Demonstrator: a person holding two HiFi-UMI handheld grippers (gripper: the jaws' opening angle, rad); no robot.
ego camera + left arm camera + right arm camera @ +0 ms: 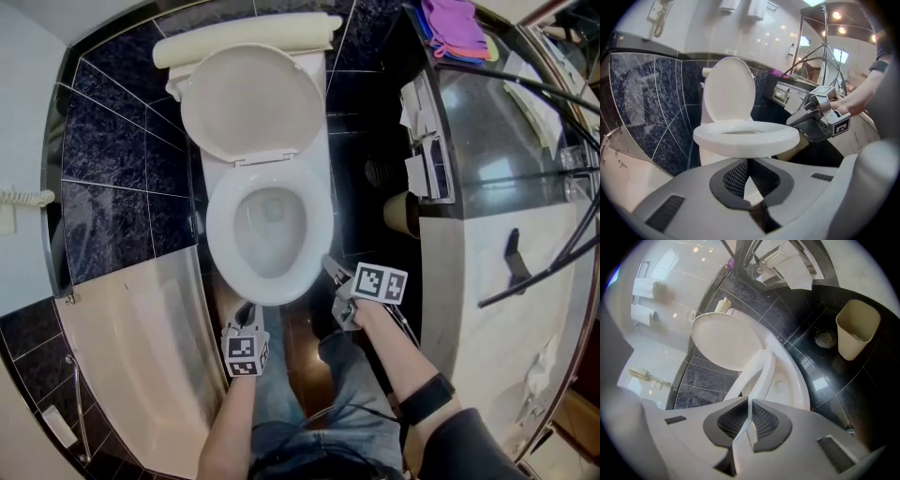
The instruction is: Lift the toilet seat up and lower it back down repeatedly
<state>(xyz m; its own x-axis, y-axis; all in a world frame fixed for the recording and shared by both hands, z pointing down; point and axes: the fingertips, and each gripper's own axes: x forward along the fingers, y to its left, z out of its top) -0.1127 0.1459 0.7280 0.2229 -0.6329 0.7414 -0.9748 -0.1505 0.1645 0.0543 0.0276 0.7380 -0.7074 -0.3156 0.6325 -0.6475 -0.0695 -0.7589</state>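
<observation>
The toilet seat (221, 239) sits at the middle of the head view. Its front edge is raised off the bowl (790, 380), and the right gripper view shows it tilted with a gap under it. At the seat's 12 o'clock, the lid (251, 98) stands open against the cream tank.

The right gripper (330, 269) meets the seat at about 4 o'clock on the ring. In its own view the fingers (765, 420) are pinching the seat's white rim (757, 373), which runs up between the dark mesh pads. The left gripper view shows that gripper (793, 122) touching the seat's edge (745, 137) at 3 o'clock.

The left gripper (246, 309) hangs just beside the seat's front at 6 o'clock and does not touch it. Its fingers (736, 176) are pressed together at the tips with nothing between them.

A cream waste bin (401, 214) stands on the dark tiled floor at 3 o'clock from the bowl, near a round floor drain (826, 339). Beyond it, at about 2 o'clock, is the dark tabletop (497, 141), with purple cloths (455, 26) at its far end. A corded wall phone (23, 199) hangs at 9 o'clock.
</observation>
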